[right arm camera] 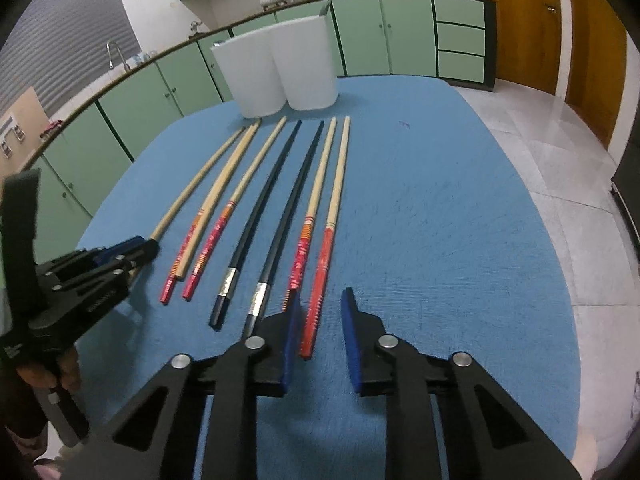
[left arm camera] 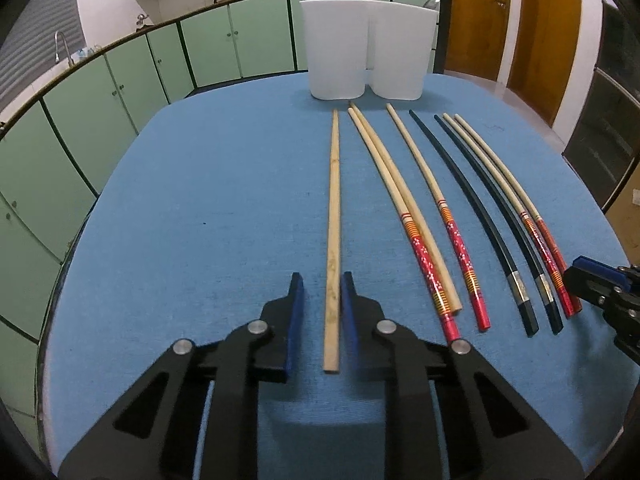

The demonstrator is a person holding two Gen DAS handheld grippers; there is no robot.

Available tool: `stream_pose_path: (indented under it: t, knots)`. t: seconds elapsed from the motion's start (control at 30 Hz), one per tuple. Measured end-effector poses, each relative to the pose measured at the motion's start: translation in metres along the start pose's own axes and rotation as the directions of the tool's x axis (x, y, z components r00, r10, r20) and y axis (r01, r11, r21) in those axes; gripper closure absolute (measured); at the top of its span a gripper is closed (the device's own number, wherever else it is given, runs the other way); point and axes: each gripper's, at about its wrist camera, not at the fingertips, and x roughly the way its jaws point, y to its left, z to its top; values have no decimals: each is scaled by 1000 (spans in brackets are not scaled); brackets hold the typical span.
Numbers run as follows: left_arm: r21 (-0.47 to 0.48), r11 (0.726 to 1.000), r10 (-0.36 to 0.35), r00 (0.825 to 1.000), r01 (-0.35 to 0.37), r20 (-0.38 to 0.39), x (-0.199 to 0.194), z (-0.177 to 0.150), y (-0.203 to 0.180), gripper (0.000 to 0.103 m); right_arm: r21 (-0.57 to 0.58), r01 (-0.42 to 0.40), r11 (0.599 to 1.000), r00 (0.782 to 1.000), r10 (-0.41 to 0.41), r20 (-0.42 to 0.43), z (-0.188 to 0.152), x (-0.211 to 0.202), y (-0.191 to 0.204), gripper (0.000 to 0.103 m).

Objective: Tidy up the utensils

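Several chopsticks lie in a row on the blue table point(left arm camera: 200, 200). A plain wooden chopstick point(left arm camera: 333, 216) is the leftmost. My left gripper point(left arm camera: 322, 284) is open, its fingers on either side of that chopstick's near end, low over the table. Further right lie red-handled chopsticks point(left arm camera: 428, 264) and two black chopsticks point(left arm camera: 476, 208). My right gripper point(right arm camera: 320, 300) is open around the near end of the rightmost red-handled chopstick point(right arm camera: 322, 264). Two white containers point(left arm camera: 360, 52) stand side by side at the far edge, also in the right wrist view point(right arm camera: 276, 68).
Green kitchen cabinets point(left arm camera: 120, 88) curve behind the table, with a sink tap point(left arm camera: 64, 46) at the left. Wooden doors point(left arm camera: 532, 20) are at the back right. The right half of the table point(right arm camera: 440, 220) is bare blue cloth.
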Motion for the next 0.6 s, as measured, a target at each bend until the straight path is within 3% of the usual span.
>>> stream_pose_path:
  t: [0.13,0.4,0.6]
  knots:
    - [-3,1000,15,1000,-15,1,-1,0,2,95,-30,45,999,999,-45,1,0,2,2,97]
    - [-44,997,59,998,-59,-5,-2,0,14,97,20,100,995,995,-100,14,0,-6,-12,97]
    - [-49,997,51,999,-52,-6,9,12,20,97,43,77,996,997,-78,21,14,5,-17,97]
